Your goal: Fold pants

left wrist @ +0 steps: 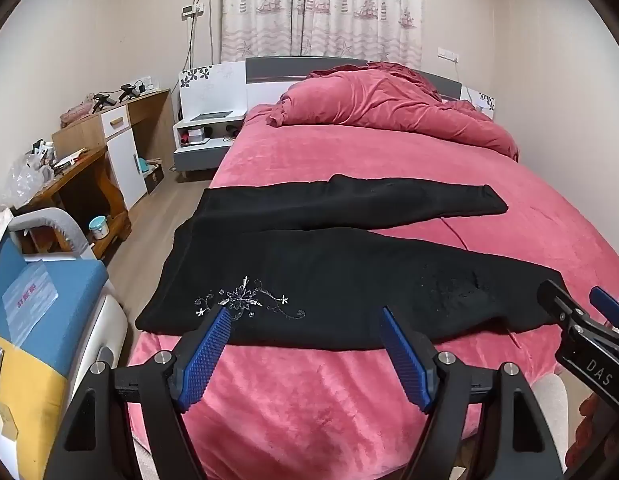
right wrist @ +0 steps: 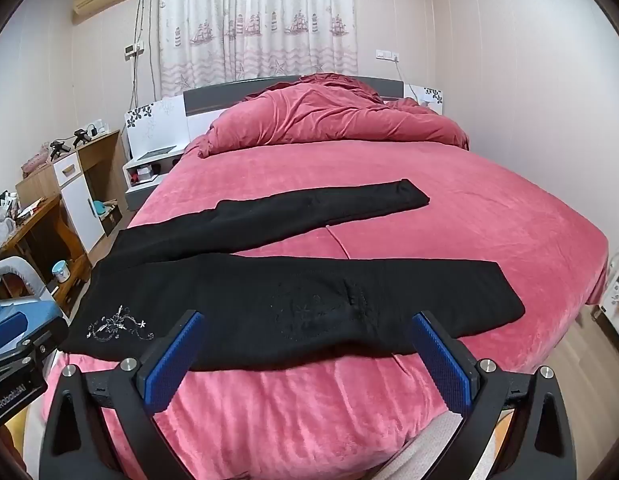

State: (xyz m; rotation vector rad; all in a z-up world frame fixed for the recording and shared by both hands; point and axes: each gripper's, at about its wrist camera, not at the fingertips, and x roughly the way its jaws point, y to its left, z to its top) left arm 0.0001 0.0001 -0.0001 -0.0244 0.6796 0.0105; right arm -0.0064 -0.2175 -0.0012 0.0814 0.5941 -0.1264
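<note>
Black pants (left wrist: 329,276) lie flat across the pink bed (left wrist: 349,152), legs spread apart in a V, waist at the left edge with white flower embroidery (left wrist: 245,300). My left gripper (left wrist: 305,312) is open and empty, hovering just above the near leg's front edge beside the embroidery. In the right wrist view the pants (right wrist: 309,292) lie the same way on the bed (right wrist: 469,208). My right gripper (right wrist: 309,316) is open and empty over the near leg's lower half. The right gripper also shows at the right of the left wrist view (left wrist: 581,300).
A crumpled pink duvet (left wrist: 389,100) lies at the head of the bed. A blue and yellow chair (left wrist: 37,300) stands close at the left. Wooden desks (left wrist: 89,168) and a white nightstand (left wrist: 205,128) line the left wall. Wood floor lies right of the bed (right wrist: 581,360).
</note>
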